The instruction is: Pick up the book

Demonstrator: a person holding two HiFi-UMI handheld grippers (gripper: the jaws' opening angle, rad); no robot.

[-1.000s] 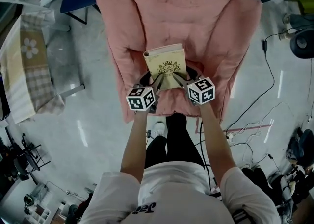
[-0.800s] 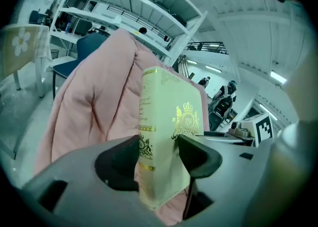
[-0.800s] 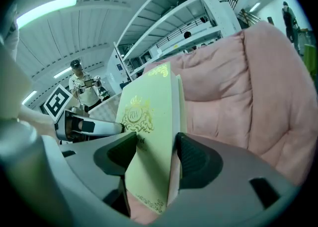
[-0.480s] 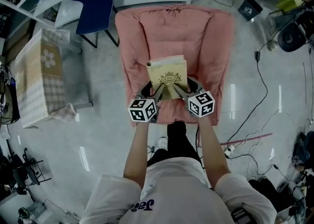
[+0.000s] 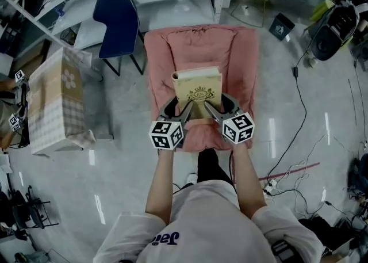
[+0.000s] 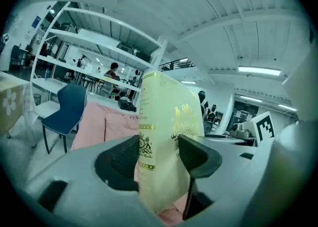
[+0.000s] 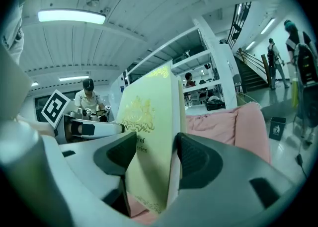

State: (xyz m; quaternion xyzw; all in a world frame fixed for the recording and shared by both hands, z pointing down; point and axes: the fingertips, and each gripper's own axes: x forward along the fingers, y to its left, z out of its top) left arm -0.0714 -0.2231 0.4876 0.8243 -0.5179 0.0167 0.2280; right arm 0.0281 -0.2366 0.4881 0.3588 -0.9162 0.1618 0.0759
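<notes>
Grey glossy workshop floor (image 5: 299, 158), with a pink padded armchair (image 5: 230, 49) in the upper centre of the head view. Cream hardcover book with gold crest (image 5: 197, 85) is at frame centre over the seat — long axis runs up-frame, away from both grippers. Left gripper (image 5: 179, 108) clamps its lower-left corner and right gripper (image 5: 217, 108) its lower-right, equally near. Each gripper view shows both pads pressed on the covers, jaws spread to the book's thickness. Book looks clear of the cushion — not certain.
</notes>
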